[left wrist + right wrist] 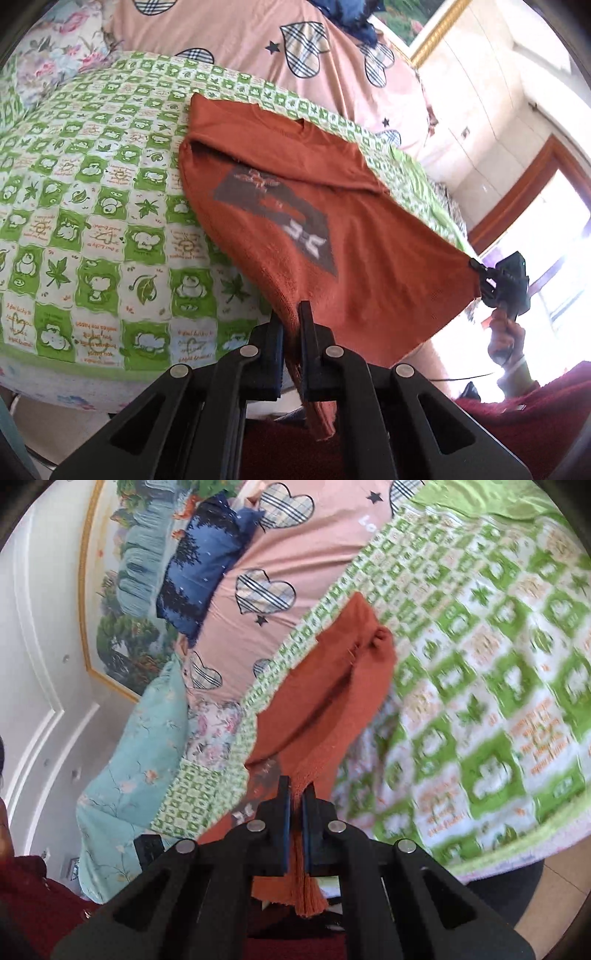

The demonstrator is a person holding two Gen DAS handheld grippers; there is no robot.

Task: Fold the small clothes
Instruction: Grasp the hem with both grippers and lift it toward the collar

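A small rust-orange knit sweater (295, 206) with a grey printed patch lies partly on the green checked bedspread (92, 221), its lower hem lifted off the bed. My left gripper (291, 317) is shut on one hem corner. My right gripper (296, 794) is shut on the other hem corner, and it shows in the left wrist view (480, 273) stretching the hem taut at the right. In the right wrist view the sweater (332, 686) runs away from the jaws, with a sleeve bunched at its far end.
A pink quilt with plaid hearts (295, 40) lies behind the sweater. A dark blue pillow (207, 565) and a pale blue floral pillow (140, 738) sit near the headboard. The bed edge (92, 384) is close below my grippers. A door and window (535, 206) are at the right.
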